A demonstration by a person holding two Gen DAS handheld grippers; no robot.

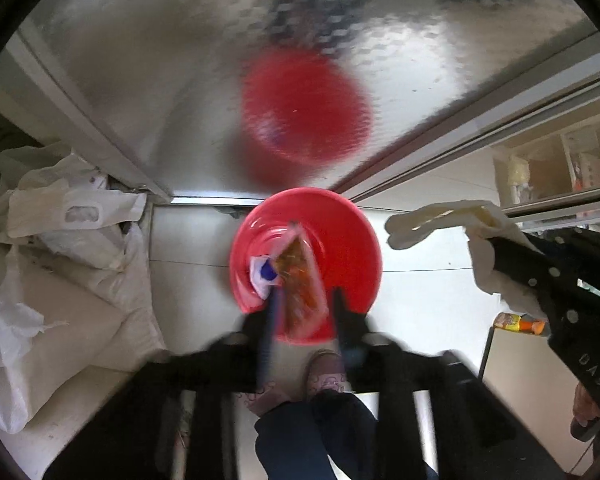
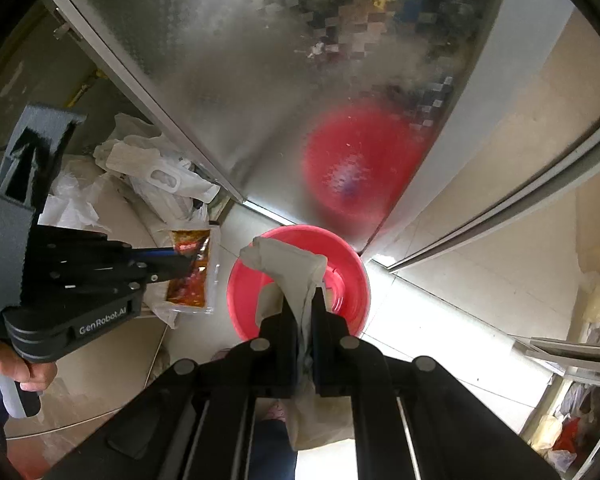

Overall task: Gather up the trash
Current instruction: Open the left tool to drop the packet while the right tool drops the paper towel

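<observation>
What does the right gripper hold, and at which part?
Crumpled white paper, pinched about its middle by the shut right gripper; both ends stick out.

I see a red basin (image 1: 340, 240) on the pale floor by the frosted glass door. An orange sauce packet (image 1: 300, 276) hangs over it; a crumpled whitish tissue (image 2: 296, 268) dangles above its rim.

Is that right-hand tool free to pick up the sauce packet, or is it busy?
Probably not right now. The right gripper has its fingers shut on a crumpled white tissue over the red basin, and the sauce packet hangs at the left gripper.
</observation>
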